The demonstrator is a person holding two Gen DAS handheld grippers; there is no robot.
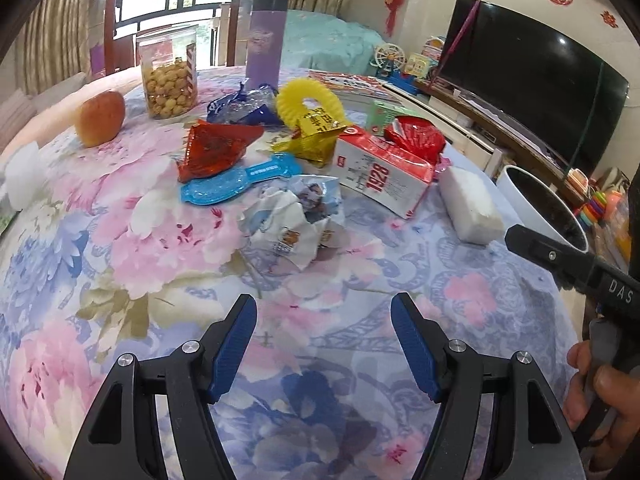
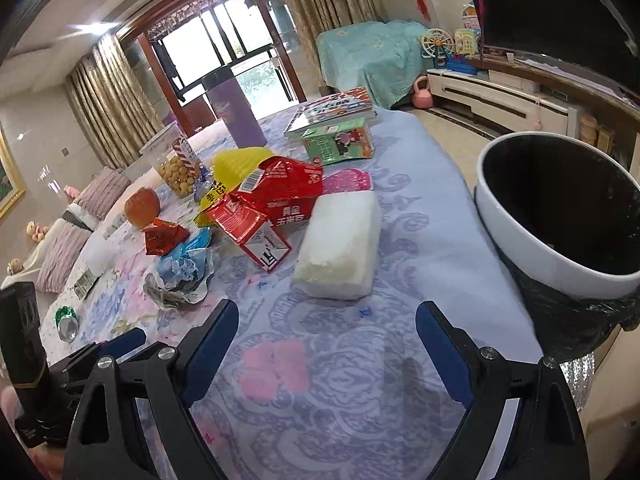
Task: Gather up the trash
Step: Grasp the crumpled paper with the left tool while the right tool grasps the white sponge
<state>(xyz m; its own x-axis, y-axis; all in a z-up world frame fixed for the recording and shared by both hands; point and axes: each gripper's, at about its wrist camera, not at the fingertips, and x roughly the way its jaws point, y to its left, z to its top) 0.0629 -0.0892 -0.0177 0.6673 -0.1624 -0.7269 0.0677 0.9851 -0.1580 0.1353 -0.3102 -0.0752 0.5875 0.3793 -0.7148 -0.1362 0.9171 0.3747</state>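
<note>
A: What lies on the floral tablecloth (image 1: 120, 240), taking the red-and-white carton (image 1: 384, 172) as landmark?

B: The carton is a printed cardboard box lying on its side. Just beside it on the bin side rests a white foam-like block (image 1: 472, 204), rectangular with a rough end. In front of the carton sits a crumpled paper wrapper (image 1: 296, 220); next to that is a glossy blue plastic packet (image 1: 236, 180), and a creased red foil wrapper (image 1: 216, 148) overlaps the packet. Behind the carton lie a shiny red snack bag (image 2: 288, 188) and a ribbed yellow plastic ring (image 1: 308, 100).

A: And the receptacle?

B: A round white trash bin (image 2: 556, 216) with a black liner stands beyond the table edge, well apart from the carton, past the foam block.

A: How are the tools posed?

B: The left gripper (image 1: 324, 344) tilts downward over bare cloth, nearer the camera than the crumpled wrapper; its ribbed blue pads stand spread, empty. The right gripper (image 2: 324, 344) also angles down, its jaws spread wider with nothing between them, between the foam block and the bin. A hand (image 1: 600, 396) grasps its handle.
</note>
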